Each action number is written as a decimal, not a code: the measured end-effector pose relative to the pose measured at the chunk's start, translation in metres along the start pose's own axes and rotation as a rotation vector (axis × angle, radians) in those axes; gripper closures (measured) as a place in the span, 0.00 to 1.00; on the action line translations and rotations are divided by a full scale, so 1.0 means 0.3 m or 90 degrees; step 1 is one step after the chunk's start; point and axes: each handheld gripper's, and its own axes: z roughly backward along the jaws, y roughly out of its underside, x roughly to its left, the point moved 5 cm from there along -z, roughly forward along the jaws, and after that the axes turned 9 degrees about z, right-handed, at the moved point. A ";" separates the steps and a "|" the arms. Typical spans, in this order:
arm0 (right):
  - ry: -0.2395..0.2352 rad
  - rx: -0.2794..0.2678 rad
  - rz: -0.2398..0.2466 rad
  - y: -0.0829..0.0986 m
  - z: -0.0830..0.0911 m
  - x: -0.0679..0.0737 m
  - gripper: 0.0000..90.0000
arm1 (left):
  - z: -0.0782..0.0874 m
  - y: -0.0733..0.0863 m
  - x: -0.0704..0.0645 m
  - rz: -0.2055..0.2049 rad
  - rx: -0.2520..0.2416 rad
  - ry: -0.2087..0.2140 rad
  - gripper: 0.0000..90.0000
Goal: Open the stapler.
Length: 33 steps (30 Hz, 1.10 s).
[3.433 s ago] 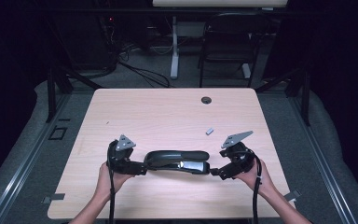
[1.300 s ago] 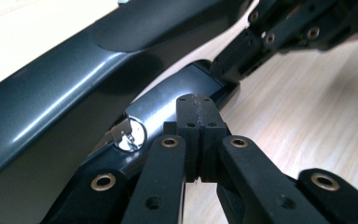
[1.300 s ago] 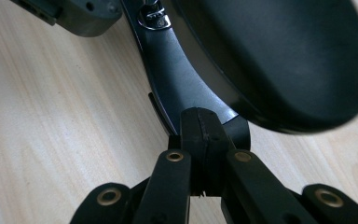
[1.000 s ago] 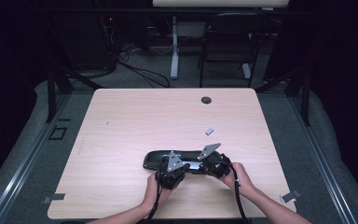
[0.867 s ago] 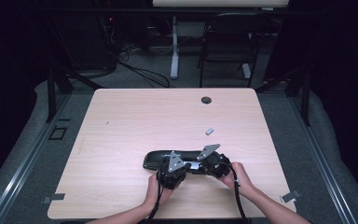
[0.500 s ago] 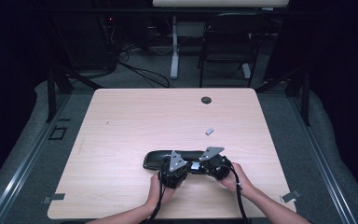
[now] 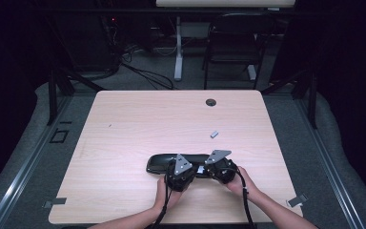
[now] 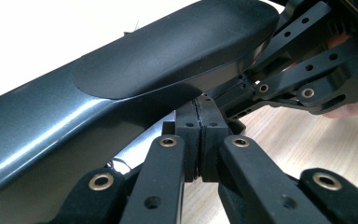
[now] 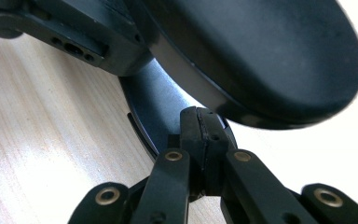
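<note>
- I see the long black case (image 7: 171, 161) lying on the wooden surface (image 7: 124, 138), near its front edge.
- My left gripper (image 8: 198, 135) has its jaws pressed together, tips just under the case's edge.
- My right gripper (image 9: 200, 135) likewise has jaws together beneath the case's rounded end.
- A small grey piece (image 7: 214, 134) lies apart, behind the case.

text: none legible | labels: none | brands: none | numbers: none
</note>
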 end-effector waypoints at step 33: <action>0.005 -0.010 0.001 0.001 -0.002 0.004 1.00 | -0.028 -0.009 -0.021 0.005 -0.002 0.005 1.00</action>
